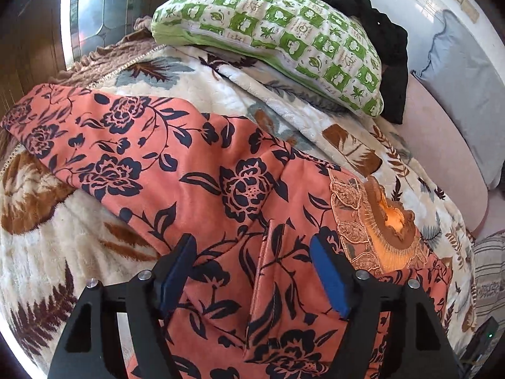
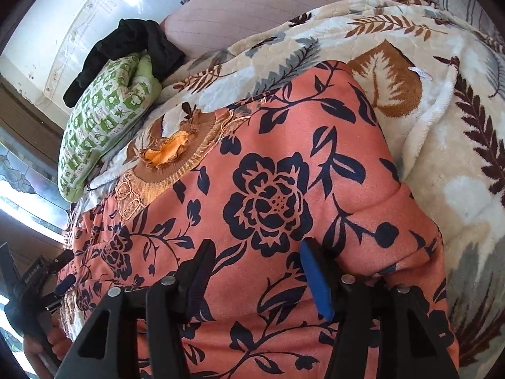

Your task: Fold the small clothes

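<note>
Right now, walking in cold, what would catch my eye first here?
The salmon-orange garment with dark navy flowers grabs you first, spread across the leaf-patterned fleece blanket with both open grippers, left and right, over it. Behind it sits a green-and-white checked pillow with a black cloth draped beside it.

Your left gripper (image 1: 252, 271) has matte black angular finger arms with triangular cut-outs, each pinned by round silver screws, and flat blue pads (image 1: 329, 279) inside the tips. Your right gripper (image 2: 257, 273) is built the same: black arms, silver screw heads, blue pads (image 2: 315, 281). Your left hand (image 2: 41, 338), at the right view's edge, grips a black handle.
</note>
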### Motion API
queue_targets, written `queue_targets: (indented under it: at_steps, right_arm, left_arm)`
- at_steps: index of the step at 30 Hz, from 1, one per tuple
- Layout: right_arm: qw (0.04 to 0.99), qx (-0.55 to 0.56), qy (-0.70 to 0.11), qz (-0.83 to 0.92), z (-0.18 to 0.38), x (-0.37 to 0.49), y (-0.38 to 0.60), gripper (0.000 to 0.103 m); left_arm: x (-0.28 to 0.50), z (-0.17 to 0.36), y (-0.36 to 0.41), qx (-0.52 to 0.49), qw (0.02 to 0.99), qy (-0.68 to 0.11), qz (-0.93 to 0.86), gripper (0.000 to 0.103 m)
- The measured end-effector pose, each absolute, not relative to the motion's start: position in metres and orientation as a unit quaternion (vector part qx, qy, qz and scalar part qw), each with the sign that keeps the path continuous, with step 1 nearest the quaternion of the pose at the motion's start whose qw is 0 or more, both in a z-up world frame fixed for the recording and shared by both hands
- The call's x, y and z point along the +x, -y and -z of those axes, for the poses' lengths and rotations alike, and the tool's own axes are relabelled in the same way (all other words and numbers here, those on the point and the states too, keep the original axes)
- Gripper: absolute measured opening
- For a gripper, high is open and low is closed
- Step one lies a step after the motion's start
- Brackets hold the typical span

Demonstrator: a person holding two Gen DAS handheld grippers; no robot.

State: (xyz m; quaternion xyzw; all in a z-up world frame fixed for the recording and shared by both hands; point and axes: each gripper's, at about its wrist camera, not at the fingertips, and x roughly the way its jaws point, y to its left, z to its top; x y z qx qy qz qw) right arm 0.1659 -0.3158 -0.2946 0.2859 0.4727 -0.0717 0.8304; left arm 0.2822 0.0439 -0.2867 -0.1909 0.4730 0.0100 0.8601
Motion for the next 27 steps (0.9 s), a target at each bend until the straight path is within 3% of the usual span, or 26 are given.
queue_targets:
  at_steps: [6,8,10,12,15,22,24,27]
  right_arm:
    - [0.843,0.242,-0.476,0.075,0.293,0.170,0.302,0.068]
    - [0.845,0.233,-0.476,0.076,0.293,0.169,0.300,0.068]
    - [0.845,0.233,-0.475,0.075,0.293,0.168,0.300,0.068]
    - [0.845,0.239,-0.473,0.073,0.293,0.167,0.302,0.068]
    - [0.842,0.267,-0.464,0.070,0.292,0.163,0.308,0.068]
    - [0.860,0.323,-0.392,0.061,0.278,0.154,0.322,0.066]
    - [0.870,0.308,-0.380,0.063,0.273,0.155,0.319,0.066]
    - [0.852,0.307,-0.419,0.065,0.287,0.163,0.316,0.066]
  left_arm:
    - [0.300,0.311,-0.030,-0.187,0.826,-0.527,0.063,0.075]
    - [0.303,0.315,-0.018,-0.166,0.827,-0.531,0.076,0.067]
    - [0.303,0.313,-0.007,-0.119,0.843,-0.521,0.060,0.031]
    - [0.303,0.309,-0.003,-0.098,0.855,-0.507,0.051,0.005]
    - [0.298,0.297,-0.005,-0.118,0.864,-0.483,0.074,0.005]
    - [0.267,0.238,0.013,-0.039,0.941,-0.324,0.086,0.005]
    - [0.273,0.243,0.009,-0.021,0.942,-0.333,0.039,0.006]
    - [0.304,0.287,-0.002,0.000,0.897,-0.442,-0.012,0.009]
